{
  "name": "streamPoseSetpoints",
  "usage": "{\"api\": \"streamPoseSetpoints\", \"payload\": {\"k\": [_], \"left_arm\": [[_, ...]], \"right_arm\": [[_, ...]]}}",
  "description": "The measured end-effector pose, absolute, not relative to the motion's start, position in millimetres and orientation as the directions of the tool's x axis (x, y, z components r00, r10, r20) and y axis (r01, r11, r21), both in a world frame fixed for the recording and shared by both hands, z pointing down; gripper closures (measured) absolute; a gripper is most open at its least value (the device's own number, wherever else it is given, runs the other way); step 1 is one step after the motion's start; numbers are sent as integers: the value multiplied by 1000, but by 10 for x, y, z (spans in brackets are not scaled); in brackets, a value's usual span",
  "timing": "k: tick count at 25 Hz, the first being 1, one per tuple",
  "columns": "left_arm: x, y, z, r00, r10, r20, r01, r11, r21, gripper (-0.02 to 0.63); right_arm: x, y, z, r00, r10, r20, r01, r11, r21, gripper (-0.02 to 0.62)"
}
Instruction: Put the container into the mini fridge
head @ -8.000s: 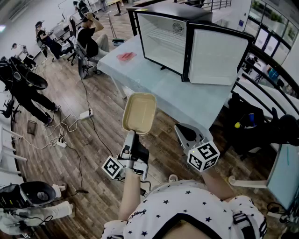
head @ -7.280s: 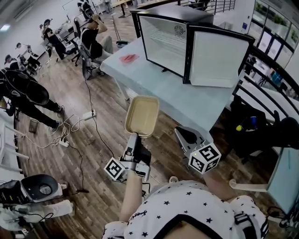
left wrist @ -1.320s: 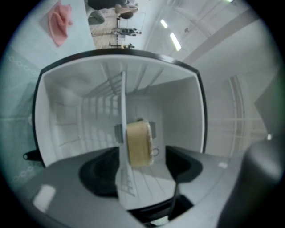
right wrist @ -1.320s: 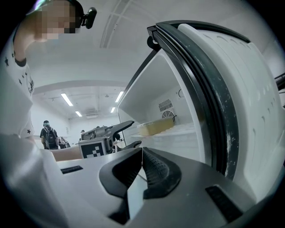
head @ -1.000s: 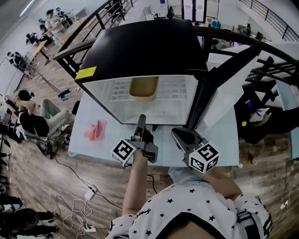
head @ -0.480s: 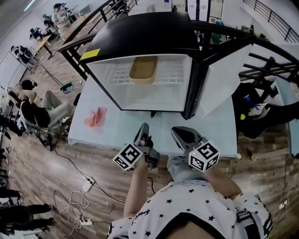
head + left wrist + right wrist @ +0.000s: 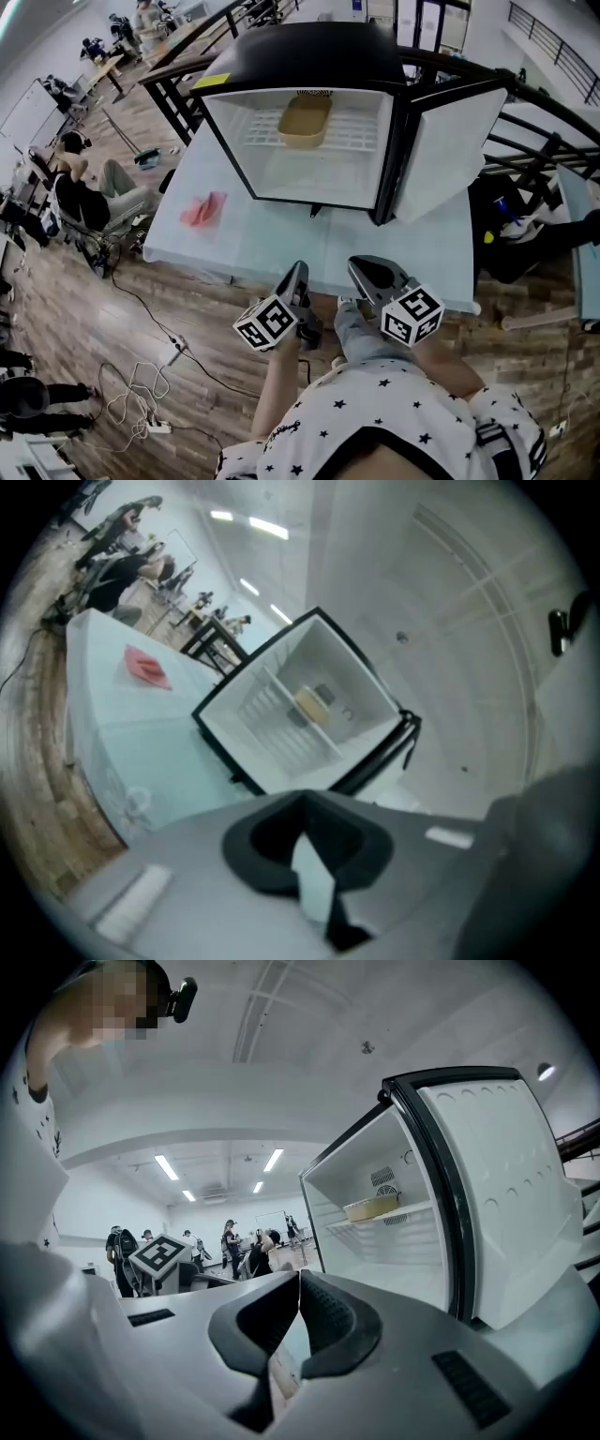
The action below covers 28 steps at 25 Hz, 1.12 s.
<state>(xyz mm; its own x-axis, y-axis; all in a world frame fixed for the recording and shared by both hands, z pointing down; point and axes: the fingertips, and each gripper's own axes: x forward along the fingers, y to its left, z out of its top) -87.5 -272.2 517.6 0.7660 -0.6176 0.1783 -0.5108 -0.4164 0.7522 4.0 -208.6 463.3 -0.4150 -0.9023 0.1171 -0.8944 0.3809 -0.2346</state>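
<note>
One tan container (image 7: 306, 121) sits on the wire shelf (image 7: 361, 139) inside the fridge (image 7: 309, 56), in the upper part of the compartment. What it holds is too small to make out. The fridge door (image 7: 441, 141) stands swung wide to the right. The fridge rests on the pale surface (image 7: 281, 246), with a pink cloth (image 7: 203, 209) lying to its left, well apart from it. Both grippers are held low by the surface's near edge, side by side, pointing toward the fridge and well clear of it. The left gripper (image 7: 298, 272) has its jaws clenched on nothing. The right gripper (image 7: 367, 272) likewise has its jaws pressed together, empty.
</note>
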Motion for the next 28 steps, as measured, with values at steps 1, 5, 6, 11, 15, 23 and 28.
{"api": "streamPoseSetpoints", "payload": {"k": [1,5,6,11,15,23,28], "left_arm": [[-909,-2646,5192,765,-615,190,-523,-421,741,601],[-1088,-2378,5270,755,-612,234,-571,-440,693,601],[-1135,-2319,5289,752,-613,243,-581,-443,683,601],[-1310,-2037,5357,747,-608,269,-600,-440,668,601],[-1452,-1859,5386,738,-616,275,-609,-433,664,601],[-1538,-1796,5353,736,-631,246,-596,-430,678,601],[-1448,-1856,5345,741,-629,236,-586,-434,685,601]], "right_arm": [[6,-2051,4641,-420,-900,119,-892,385,-234,575],[-154,-1925,4683,-440,-890,123,-884,404,-235,575],[-190,-1895,4694,-443,-888,123,-882,408,-236,575],[-327,-1772,4719,-455,-882,124,-876,417,-242,575],[-440,-1669,4740,-471,-872,133,-869,434,-237,575],[-505,-1575,4735,-477,-867,147,-873,447,-198,575],[-443,-1573,4734,-484,-863,144,-869,455,-195,575]]}}
